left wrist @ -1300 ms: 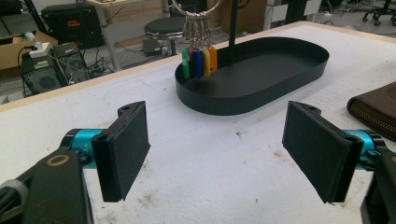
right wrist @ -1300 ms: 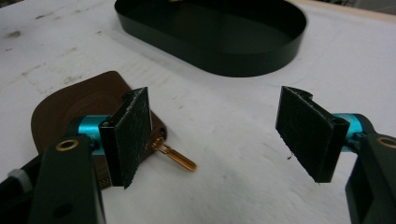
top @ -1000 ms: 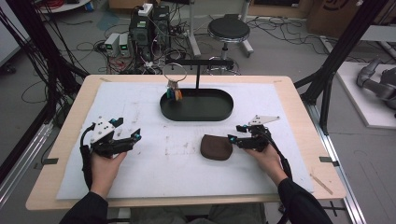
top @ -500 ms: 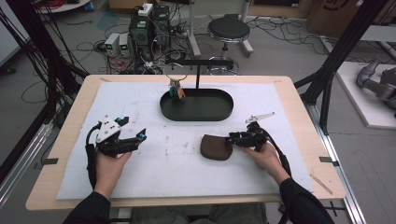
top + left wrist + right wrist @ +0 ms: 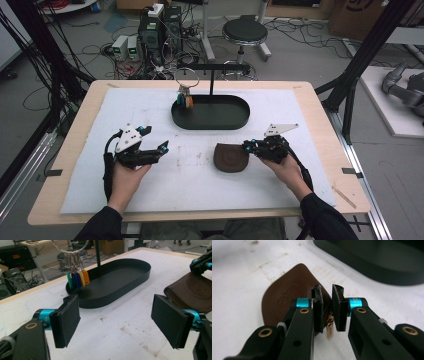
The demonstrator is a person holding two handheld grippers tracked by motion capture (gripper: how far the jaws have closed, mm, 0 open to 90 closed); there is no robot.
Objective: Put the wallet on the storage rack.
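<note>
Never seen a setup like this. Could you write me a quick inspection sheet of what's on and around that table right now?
Surface: white mat on a wooden table, stained in the middle.
Job's things: brown leather pouch lying flat.
Clutter: black oval tray with a stand; key ring with coloured tags hanging.
Grippers: right gripper has just closed on the pouch's edge; left gripper open, nothing between its jaws.
Cables: tangled on the floor behind.
Surroundings: stool, computer boxes.
</note>
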